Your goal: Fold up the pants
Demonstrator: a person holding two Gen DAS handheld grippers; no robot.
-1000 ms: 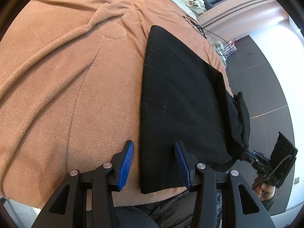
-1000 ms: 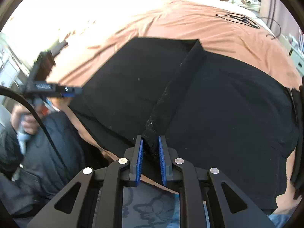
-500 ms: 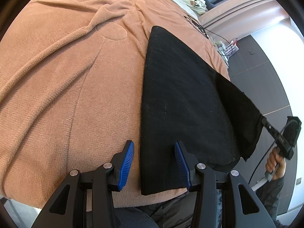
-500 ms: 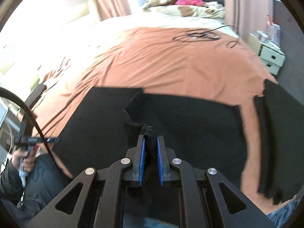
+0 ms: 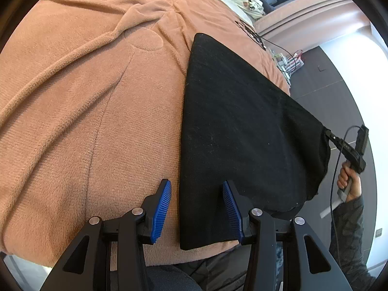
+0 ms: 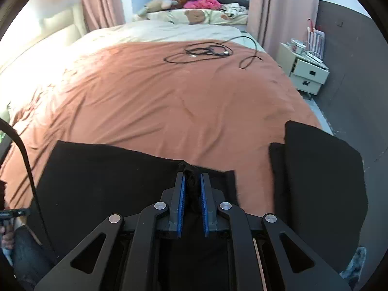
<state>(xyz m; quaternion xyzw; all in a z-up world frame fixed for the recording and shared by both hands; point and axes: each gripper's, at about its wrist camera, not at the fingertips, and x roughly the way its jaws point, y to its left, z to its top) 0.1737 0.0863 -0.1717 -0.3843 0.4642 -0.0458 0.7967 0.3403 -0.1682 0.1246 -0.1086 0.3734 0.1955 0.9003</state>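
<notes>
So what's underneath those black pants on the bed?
Under the black pants lies the orange-brown blanket, showing all around them. The right tool lifts one pinched corner off it. Whatever lies directly beneath the flat part is covered and cannot be seen.

Both grippers angled downward, left idle, right gripping.
Left gripper (image 5: 197, 207): jaws parted, pads clear of fabric. Right gripper (image 6: 192, 195): jaws pinched on black pants (image 6: 101, 181), hand (image 5: 349, 181) on its handle.
</notes>
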